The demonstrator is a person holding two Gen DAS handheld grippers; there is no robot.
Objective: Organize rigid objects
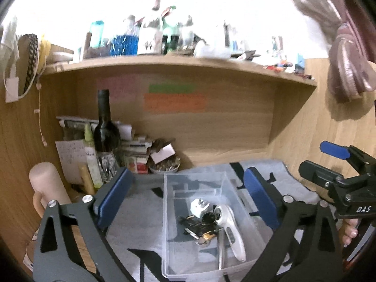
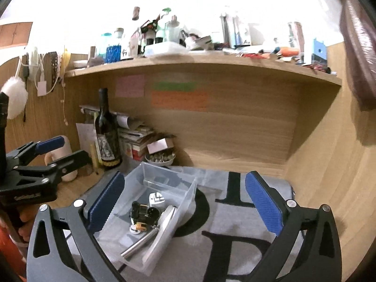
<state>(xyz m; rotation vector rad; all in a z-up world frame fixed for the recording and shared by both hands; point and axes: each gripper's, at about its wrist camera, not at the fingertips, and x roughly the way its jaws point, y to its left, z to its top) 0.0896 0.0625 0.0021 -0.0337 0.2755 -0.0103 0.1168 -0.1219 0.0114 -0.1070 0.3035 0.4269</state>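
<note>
A clear plastic bin (image 1: 169, 211) (image 2: 188, 195) sits on a grey mat with black letters (image 1: 141, 211) (image 2: 235, 223). Inside lie a white plug adapter (image 1: 199, 208) (image 2: 156, 197), a white handled tool (image 1: 231, 232) (image 2: 162, 228), black clips (image 1: 195, 223) (image 2: 142, 212) and a metal rod (image 2: 138, 244). My left gripper (image 1: 188, 199) is open and empty above the bin; it also shows in the right wrist view (image 2: 61, 150). My right gripper (image 2: 185, 204) is open and empty, raised beside the bin; it also shows in the left wrist view (image 1: 326, 162).
A dark wine bottle (image 1: 105, 127) (image 2: 107, 131), stacked papers (image 2: 136, 131), a bowl of small items (image 1: 164, 166) (image 2: 159, 158) and a pink mug (image 1: 47, 183) stand at the back left. A cluttered wooden shelf (image 1: 178, 63) (image 2: 202, 63) runs overhead. Wooden walls close both sides.
</note>
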